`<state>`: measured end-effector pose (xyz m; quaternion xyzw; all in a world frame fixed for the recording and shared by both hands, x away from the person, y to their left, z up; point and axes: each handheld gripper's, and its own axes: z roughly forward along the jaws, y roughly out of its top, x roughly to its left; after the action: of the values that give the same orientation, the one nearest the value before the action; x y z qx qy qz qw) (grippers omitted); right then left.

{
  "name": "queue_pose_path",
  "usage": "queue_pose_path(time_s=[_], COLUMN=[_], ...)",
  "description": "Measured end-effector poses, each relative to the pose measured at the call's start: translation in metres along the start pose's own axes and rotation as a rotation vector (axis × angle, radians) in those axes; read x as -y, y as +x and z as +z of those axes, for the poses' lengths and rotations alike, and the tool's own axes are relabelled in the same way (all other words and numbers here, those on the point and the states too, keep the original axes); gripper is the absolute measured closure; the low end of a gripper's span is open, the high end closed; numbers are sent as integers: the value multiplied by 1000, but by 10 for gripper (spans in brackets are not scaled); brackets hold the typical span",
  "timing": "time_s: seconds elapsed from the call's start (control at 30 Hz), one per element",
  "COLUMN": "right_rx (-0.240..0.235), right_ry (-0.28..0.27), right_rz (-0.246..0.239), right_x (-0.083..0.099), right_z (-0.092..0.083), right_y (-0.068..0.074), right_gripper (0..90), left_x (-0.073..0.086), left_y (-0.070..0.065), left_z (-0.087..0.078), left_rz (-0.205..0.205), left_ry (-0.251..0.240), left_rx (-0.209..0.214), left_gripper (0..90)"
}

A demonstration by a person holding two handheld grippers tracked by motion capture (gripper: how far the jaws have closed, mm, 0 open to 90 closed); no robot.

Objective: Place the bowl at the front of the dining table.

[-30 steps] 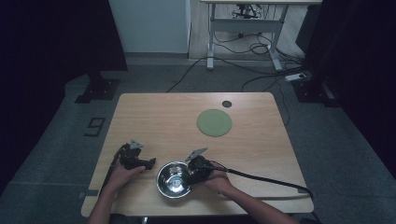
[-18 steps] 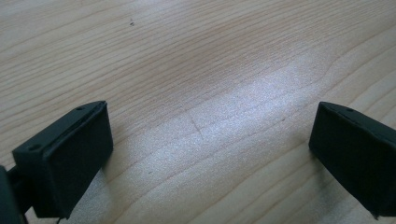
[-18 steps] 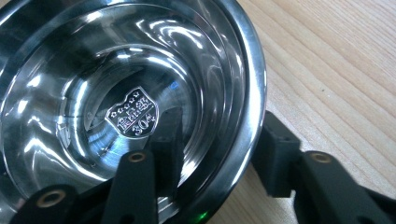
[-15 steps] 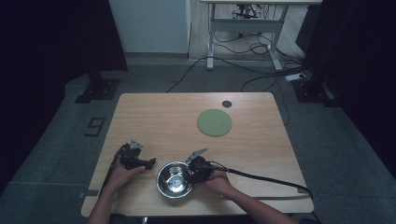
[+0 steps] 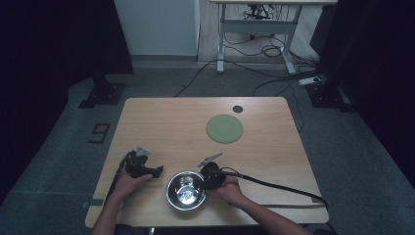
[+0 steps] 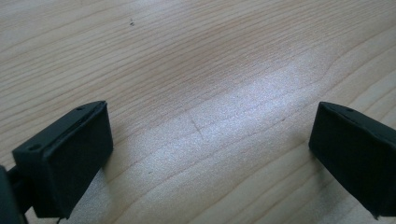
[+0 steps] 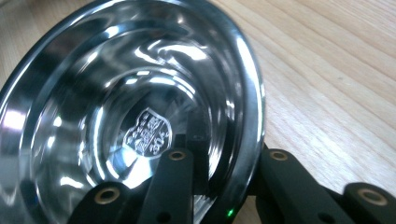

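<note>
Shiny round stainless-steel bowl (image 5: 186,190) sits near front edge of light wooden table (image 5: 171,127), between both hands. Right tool (image 7: 224,179) pinches bowl's rim, one jaw inside, one outside; jaws have just been closing onto it. Stamped emblem (image 7: 147,134) visible on bowl bottom. Left tool (image 6: 205,154) spread wide over bare wood, nothing between jaws, resting just left of bowl. Flat round green disc (image 5: 224,129) lies well apart, toward far side of table.
</note>
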<state>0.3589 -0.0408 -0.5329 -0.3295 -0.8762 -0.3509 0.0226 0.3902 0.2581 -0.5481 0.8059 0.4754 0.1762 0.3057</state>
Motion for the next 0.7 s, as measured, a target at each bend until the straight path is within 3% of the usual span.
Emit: queue_pose_path(time_s=[0.2, 0.4, 0.7], right_rx=[-30, -19, -7], right_ry=[-36, -46, -66], right_rz=[26, 44, 33], right_x=[-3, -1, -4], right_z=[-8, -14, -23], right_y=[-1, -7, -9], right_gripper=[862, 865, 860], left_x=[0, 0, 0], left_y=[0, 0, 0], left_z=[0, 0, 0], left_rz=[0, 0, 0], left_ry=[0, 0, 0], left_rx=[0, 0, 0], left_gripper=[0, 0, 0])
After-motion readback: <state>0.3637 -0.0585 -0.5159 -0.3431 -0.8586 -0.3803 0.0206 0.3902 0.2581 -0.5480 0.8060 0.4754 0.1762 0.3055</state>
